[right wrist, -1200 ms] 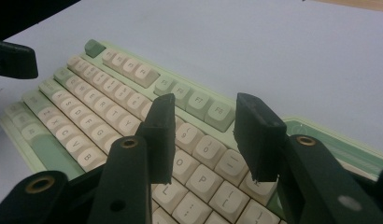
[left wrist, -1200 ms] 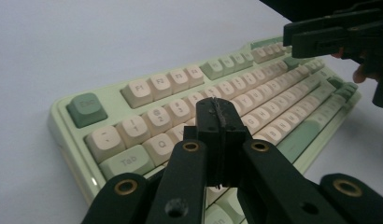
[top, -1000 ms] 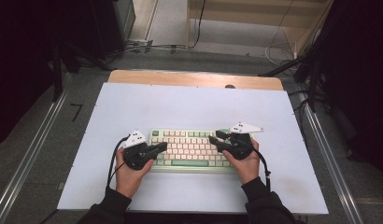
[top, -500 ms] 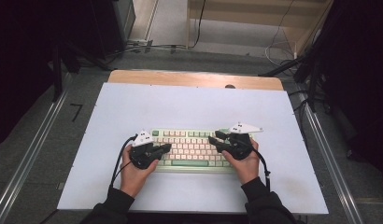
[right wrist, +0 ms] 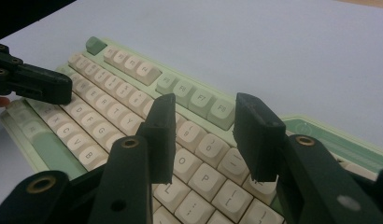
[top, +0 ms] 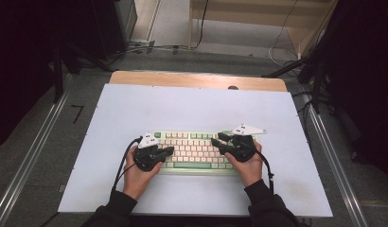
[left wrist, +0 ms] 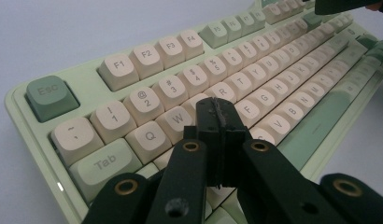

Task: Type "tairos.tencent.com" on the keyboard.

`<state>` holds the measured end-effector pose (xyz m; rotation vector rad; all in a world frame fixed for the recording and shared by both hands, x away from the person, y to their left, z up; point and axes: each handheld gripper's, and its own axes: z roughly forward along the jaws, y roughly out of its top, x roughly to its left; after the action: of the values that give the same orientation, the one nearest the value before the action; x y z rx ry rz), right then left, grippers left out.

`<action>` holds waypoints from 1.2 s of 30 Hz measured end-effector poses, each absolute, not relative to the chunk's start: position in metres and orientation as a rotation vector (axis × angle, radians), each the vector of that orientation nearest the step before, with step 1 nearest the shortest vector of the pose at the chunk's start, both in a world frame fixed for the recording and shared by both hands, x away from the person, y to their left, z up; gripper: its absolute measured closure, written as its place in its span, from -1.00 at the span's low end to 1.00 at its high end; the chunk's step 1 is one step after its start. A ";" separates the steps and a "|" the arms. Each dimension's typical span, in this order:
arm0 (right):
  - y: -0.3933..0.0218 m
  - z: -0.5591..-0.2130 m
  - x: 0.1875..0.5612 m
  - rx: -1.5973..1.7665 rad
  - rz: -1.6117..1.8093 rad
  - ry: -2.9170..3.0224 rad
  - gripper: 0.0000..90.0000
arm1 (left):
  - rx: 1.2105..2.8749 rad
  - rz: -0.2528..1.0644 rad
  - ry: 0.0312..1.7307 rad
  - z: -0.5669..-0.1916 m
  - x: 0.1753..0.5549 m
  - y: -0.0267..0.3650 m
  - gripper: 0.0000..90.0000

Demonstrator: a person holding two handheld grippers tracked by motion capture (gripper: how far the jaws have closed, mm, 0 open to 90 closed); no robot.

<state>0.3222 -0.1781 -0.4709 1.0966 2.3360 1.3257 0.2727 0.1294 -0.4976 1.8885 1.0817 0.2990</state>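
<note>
Pale-green and cream, the keyboard lies near your edge of the white table in the high view, its long axis running left to right across you. Your left gripper comes in over its left end and your right gripper over its right end, tips pointing inward toward each other, so each hand is nearest its own half of the keys.

From the left gripper view, your jaws are pressed together with nothing between them, the joined tip poised just above the W and E keys, with the keyboard stretching away up and to the right.

From the right gripper view, your jaws stand apart and empty, hovering over the O and P keys; the rows run off to the upper left, where your left gripper shows over the far letters. For a keypress, I judge the closed left tip the better placed.
</note>
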 end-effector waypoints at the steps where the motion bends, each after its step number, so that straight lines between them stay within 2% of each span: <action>1: -0.178 -0.471 0.322 1.097 1.325 2.336 0.27 | 1.889 0.300 1.081 -0.498 0.273 0.129 1.00; 24: -0.178 -0.471 0.322 1.097 1.326 2.338 0.27 | 1.911 0.307 1.082 -0.499 0.273 0.127 1.00; 33: -0.178 -0.470 0.322 1.098 1.334 2.333 0.27 | 1.792 0.286 1.047 -0.485 0.265 0.136 1.00; 36: -0.178 -0.470 0.321 1.096 1.333 2.334 0.26 | 1.774 0.286 1.047 -0.483 0.264 0.138 0.94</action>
<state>0.3214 -0.1781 -0.4700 1.0958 2.3343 1.3327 0.2643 0.1378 -0.4829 1.7738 1.0473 0.2859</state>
